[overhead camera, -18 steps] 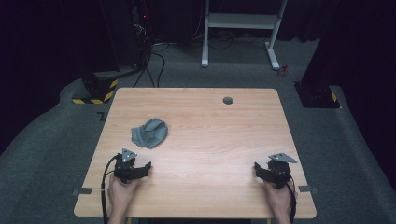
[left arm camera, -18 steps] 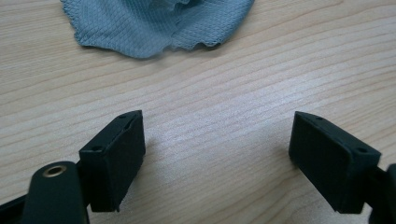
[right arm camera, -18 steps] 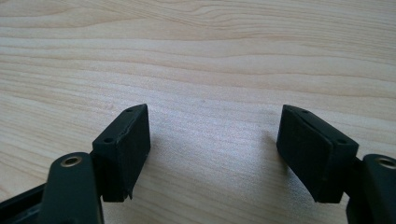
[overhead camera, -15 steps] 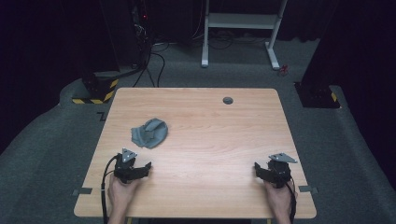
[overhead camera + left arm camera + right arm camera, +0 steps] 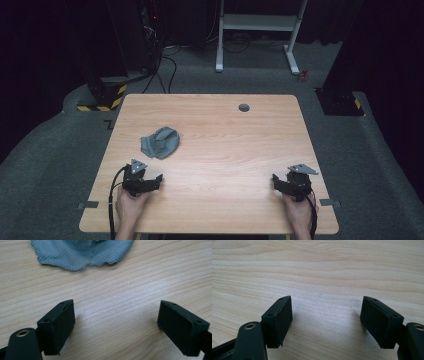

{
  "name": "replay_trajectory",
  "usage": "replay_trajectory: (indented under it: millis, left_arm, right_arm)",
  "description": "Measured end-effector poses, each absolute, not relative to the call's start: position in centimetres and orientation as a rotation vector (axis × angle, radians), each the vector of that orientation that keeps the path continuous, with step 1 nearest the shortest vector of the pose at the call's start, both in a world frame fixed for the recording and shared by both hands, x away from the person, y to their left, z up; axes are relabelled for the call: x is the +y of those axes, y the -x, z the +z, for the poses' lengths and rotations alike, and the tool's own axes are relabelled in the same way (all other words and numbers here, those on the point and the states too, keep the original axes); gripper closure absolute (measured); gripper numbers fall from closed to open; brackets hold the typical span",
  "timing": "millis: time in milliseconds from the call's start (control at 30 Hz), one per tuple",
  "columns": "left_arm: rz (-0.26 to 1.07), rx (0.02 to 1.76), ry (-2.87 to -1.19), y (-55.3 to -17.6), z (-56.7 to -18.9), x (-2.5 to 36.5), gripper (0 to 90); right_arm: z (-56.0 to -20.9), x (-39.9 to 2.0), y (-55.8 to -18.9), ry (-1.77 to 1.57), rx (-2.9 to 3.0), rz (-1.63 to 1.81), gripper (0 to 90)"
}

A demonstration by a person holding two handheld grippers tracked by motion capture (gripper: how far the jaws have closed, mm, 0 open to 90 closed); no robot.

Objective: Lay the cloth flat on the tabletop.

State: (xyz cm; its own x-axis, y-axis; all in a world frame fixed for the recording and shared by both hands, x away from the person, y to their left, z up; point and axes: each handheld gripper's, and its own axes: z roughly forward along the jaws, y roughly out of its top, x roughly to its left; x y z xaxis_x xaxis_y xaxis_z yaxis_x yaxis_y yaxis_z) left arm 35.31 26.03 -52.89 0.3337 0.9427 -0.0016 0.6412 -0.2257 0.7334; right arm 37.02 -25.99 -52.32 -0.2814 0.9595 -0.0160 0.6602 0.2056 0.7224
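Observation:
A crumpled grey-blue cloth (image 5: 160, 142) lies on the left half of the wooden table (image 5: 230, 135). The left gripper view has the cloth (image 5: 82, 251) at its top edge, a short way ahead of my jaws. My left gripper (image 5: 150, 178) rests near the table's front left, just below the cloth and apart from it, open with bare wood between its pads (image 5: 58, 326). My right gripper (image 5: 280, 182) sits near the front right, also open, and its pads (image 5: 279, 320) have only wood grain between them.
A small dark round hole (image 5: 244, 107) marks the table's far edge, right of centre. Beyond the table stand a white metal frame (image 5: 257, 30), black equipment with cables (image 5: 150, 60) and yellow-black striped feet (image 5: 102, 102) on grey carpet.

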Motion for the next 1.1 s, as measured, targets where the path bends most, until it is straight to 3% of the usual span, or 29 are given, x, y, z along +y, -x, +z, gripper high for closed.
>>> replay_trajectory:
  millis: [1100]
  left_arm:
    - [0.577, 1.372, -1.928, -36.2, -51.2, 25.5, 15.5]
  right_arm:
    - [-52.3, -26.0, -37.0, -1.503, 2.018, 0.850, 25.8]
